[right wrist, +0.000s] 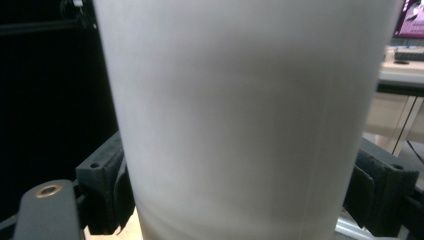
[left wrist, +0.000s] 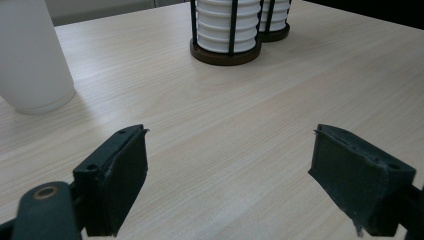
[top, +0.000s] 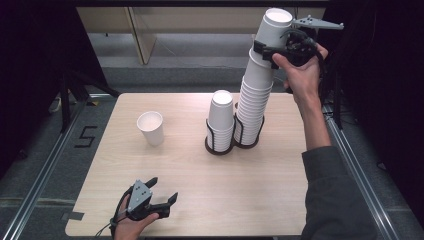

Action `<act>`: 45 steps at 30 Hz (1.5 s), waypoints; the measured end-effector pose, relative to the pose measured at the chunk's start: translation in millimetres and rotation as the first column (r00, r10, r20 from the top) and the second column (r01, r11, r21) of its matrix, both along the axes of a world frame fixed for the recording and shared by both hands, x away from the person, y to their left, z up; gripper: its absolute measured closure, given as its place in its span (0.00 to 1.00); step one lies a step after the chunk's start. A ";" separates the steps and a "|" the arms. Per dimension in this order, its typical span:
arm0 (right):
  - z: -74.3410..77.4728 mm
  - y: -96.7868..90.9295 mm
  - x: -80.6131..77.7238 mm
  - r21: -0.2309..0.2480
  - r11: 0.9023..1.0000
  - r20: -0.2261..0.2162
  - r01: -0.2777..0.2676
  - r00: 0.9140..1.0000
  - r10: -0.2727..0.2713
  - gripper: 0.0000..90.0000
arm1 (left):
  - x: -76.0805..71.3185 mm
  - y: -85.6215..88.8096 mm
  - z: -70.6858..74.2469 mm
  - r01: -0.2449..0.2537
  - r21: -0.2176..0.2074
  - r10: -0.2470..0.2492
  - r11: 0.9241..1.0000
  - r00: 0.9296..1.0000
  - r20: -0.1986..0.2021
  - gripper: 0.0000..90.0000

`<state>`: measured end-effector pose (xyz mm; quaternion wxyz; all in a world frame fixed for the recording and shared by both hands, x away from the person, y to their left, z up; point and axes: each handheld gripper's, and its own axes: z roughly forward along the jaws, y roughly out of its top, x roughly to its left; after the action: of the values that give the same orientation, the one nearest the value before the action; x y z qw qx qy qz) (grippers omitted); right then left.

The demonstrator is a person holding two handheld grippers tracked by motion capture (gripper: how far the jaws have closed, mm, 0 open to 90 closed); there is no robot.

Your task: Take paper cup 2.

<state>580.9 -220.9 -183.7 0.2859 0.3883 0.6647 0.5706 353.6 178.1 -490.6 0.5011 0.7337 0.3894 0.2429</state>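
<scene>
1. The right gripper (top: 270, 50) is clamped on the top cup (top: 274, 31) of the tall stack (top: 252, 107); in the right gripper view its pads press the white wall of that cup (right wrist: 245, 120) from both sides.
2. That cup sits high at the far right of the table (top: 200, 200), its long axis close to upright, leaning slightly with the stack beneath it.
3. The stack stands in the right ring of a black two-ring holder (top: 232, 142); a shorter stack (top: 221, 120) fills the left ring.
4. The coming move turns on this: the cup lies directly above the stack, so it likely frees only along the stack's axis, upward.
5. A single cup (top: 151, 128) stands upright, left of the holder.
6. The left gripper (top: 162, 192) rests near the table's near edge, jaws spread and empty, well apart from the cups; the right hand is nearer.
</scene>
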 end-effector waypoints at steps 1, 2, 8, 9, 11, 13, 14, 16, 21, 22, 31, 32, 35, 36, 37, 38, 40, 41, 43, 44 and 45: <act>3.8 -0.9 -1.7 0.004 1.000 0.011 0.005 1.000 -0.005 0.18 | 0.2 -0.1 0.0 0.001 -0.001 -0.001 1.000 1.000 0.000 0.16; 6.7 -1.8 -3.0 0.009 1.000 0.020 0.004 1.000 -0.004 0.18 | -0.1 -0.3 0.1 -0.001 0.003 0.001 1.000 1.000 -0.002 0.16; 25.7 -11.2 -15.8 0.021 1.000 0.054 0.014 0.998 -0.015 0.18 | -0.9 -1.3 0.3 0.002 0.013 -0.002 1.000 1.000 0.000 0.16; 28.1 -14.2 -19.0 0.019 1.000 0.055 0.012 0.998 -0.013 0.18 | -1.0 -1.2 0.2 0.005 0.015 -0.005 1.000 1.000 0.000 0.16; 30.2 -19.4 -24.0 0.007 1.000 0.055 0.021 0.998 -0.021 0.18 | -0.8 -1.3 0.2 0.003 0.013 -0.003 1.000 1.000 0.003 0.16; 31.0 -25.3 -30.6 0.010 1.000 0.051 0.017 0.999 -0.017 0.18 | -0.6 -1.7 -0.2 0.004 0.012 -0.004 1.000 1.000 0.002 0.16; 30.6 -28.4 -33.9 0.008 1.000 0.051 0.015 0.999 -0.016 0.18 | -0.6 -1.7 -0.3 0.010 0.015 -0.009 1.000 1.000 0.000 0.16; 28.2 -34.5 -40.8 -0.001 1.000 0.040 0.017 0.999 -0.017 0.18 | -0.8 -2.1 -0.3 0.006 0.015 -0.006 1.000 1.000 0.000 0.16; 14.3 -47.1 -62.1 -0.025 1.000 0.031 0.010 0.999 -0.009 0.18 | -0.4 -3.3 -1.0 0.008 0.016 -0.008 1.000 1.000 -0.001 0.16; 12.0 -48.7 -65.9 -0.026 1.000 0.028 0.008 1.000 -0.007 0.18 | -0.2 -3.5 -1.1 0.009 0.014 -0.009 1.000 1.000 0.001 0.16; -27.8 -53.8 -106.4 -0.058 0.997 0.012 -0.059 0.998 0.060 0.18 | 0.6 -5.2 -2.4 0.010 0.012 -0.010 1.000 1.000 -0.005 0.16; -32.9 -52.7 -110.5 -0.060 0.996 0.008 -0.067 0.998 0.067 0.18 | 0.6 -5.1 -2.3 0.011 0.014 -0.011 1.000 1.000 -0.005 0.16; -53.7 -44.6 -122.9 -0.050 0.993 -0.011 -0.108 0.994 0.107 0.18 | 1.0 -4.9 -2.2 0.007 0.016 -0.007 1.000 1.000 -0.005 0.16; -61.6 -40.8 -126.4 -0.050 0.991 -0.024 -0.123 0.992 0.122 0.18 | 0.5 -4.6 -1.9 0.005 0.023 -0.005 1.000 1.000 -0.009 0.16; -70.1 -37.0 -129.1 -0.044 0.989 -0.031 -0.141 0.990 0.140 0.18 | 0.8 -4.6 -2.4 0.010 0.017 -0.010 1.000 1.000 -0.007 0.16; -78.5 -33.0 -131.9 -0.046 0.987 -0.038 -0.152 0.988 0.150 0.18 | 0.8 -4.4 -2.2 0.009 0.016 -0.009 1.000 1.000 -0.006 0.16; -93.3 -25.0 -135.4 -0.043 0.982 -0.052 -0.184 0.982 0.182 0.18 | 1.1 -4.4 -2.2 0.007 0.016 -0.006 1.000 1.000 -0.005 0.16; -101.1 -20.8 -137.5 -0.044 0.980 -0.067 -0.195 0.979 0.192 0.18 | 1.1 -4.5 -2.5 0.007 0.015 -0.007 1.000 1.000 -0.004 0.16; -117.8 -12.2 -139.1 -0.042 0.973 -0.076 -0.225 0.972 0.221 0.18 | 0.8 -4.3 -2.3 0.007 0.016 -0.007 1.000 1.000 -0.005 0.16; -124.3 -8.5 -139.9 -0.032 0.971 -0.079 -0.236 0.969 0.233 0.18 | 1.1 -4.2 -2.3 0.006 0.011 -0.006 1.000 1.000 -0.004 0.16; -130.7 -4.4 -140.4 -0.022 0.968 -0.087 -0.249 0.965 0.247 0.18 | 1.3 -4.1 -2.2 0.005 0.012 -0.005 1.000 1.000 -0.006 0.16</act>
<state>440.5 -225.3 -314.4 0.1904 0.3210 0.7287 0.5742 354.9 174.0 -492.9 0.4960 0.7383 0.3876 0.2421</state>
